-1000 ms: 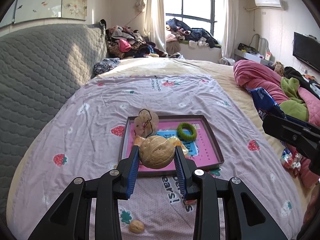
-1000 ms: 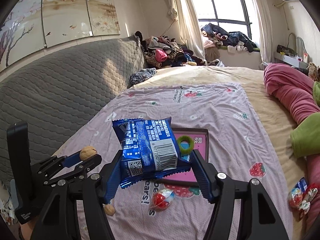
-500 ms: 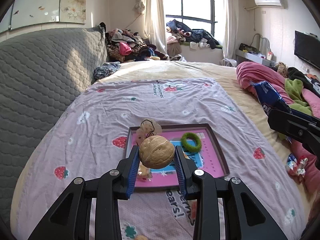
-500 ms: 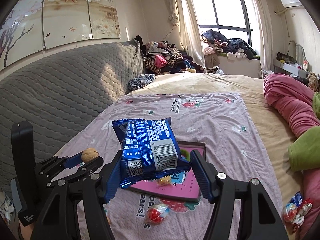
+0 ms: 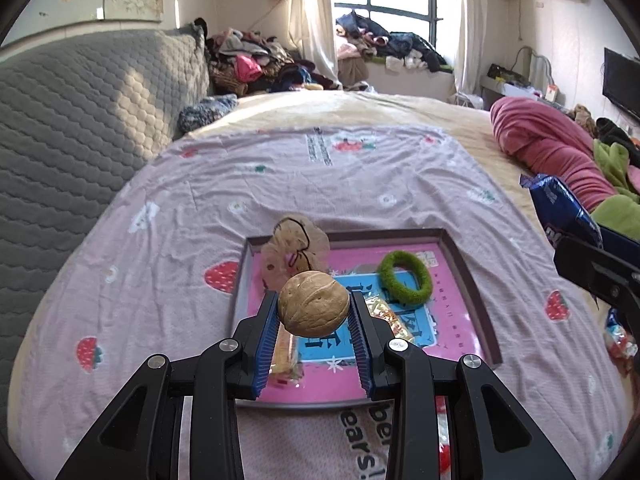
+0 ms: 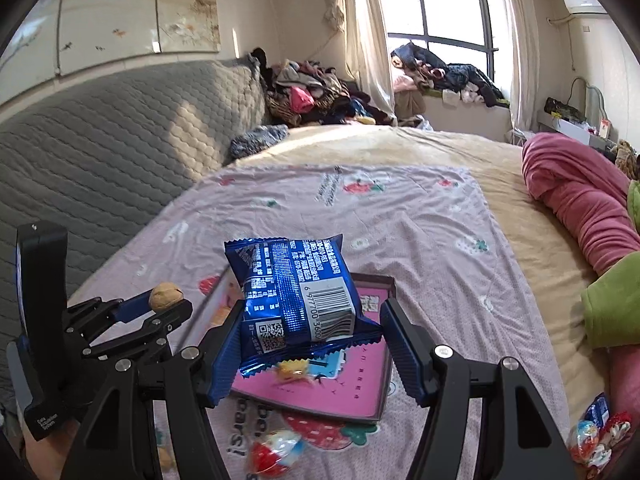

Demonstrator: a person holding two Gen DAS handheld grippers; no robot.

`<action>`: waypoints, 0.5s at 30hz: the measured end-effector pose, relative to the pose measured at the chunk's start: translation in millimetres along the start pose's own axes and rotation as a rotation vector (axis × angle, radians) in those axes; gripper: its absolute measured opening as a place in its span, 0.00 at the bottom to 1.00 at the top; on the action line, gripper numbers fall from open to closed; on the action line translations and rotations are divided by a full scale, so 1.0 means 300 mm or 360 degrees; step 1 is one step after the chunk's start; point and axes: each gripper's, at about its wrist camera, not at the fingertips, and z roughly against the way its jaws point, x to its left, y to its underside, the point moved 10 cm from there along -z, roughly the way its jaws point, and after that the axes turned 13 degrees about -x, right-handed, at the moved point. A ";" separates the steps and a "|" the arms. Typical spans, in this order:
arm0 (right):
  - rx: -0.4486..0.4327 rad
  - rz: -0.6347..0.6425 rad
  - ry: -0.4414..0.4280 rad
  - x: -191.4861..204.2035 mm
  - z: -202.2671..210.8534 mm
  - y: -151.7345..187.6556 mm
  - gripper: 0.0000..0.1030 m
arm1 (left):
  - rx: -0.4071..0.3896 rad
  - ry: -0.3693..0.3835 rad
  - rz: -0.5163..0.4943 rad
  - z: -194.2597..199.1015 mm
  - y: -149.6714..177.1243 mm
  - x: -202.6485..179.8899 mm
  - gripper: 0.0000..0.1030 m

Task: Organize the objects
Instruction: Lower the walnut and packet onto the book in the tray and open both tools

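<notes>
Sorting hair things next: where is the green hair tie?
In the left wrist view, the green hair tie lies on the pink tray, right of the walnut held in the left gripper.

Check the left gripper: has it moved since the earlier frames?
Yes. The left gripper, holding the walnut, has advanced over the tray.

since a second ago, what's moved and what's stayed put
Both tools have moved forward and down toward the pink tray, which now looks larger and nearer. The left tool still clamps the walnut; the right tool still holds the blue snack packet. Nothing was picked up or released. The green hair tie and sweets in the tray stayed put.
</notes>
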 end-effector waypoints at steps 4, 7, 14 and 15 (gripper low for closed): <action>0.0054 0.0014 0.0031 -0.032 -0.080 0.059 0.64 | 0.0043 -0.0005 -0.0022 -0.091 0.046 -0.012 0.34; 0.0101 0.0002 0.0040 -0.052 -0.146 0.112 0.64 | 0.0087 0.0000 -0.0035 -0.152 0.092 -0.023 0.34; 0.0197 0.0005 0.0080 -0.088 -0.255 0.223 0.64 | 0.0163 -0.0022 -0.0074 -0.247 0.179 -0.028 0.34; 0.0210 0.0013 0.0090 -0.090 -0.265 0.238 0.64 | 0.0175 -0.0020 -0.0079 -0.257 0.190 -0.029 0.34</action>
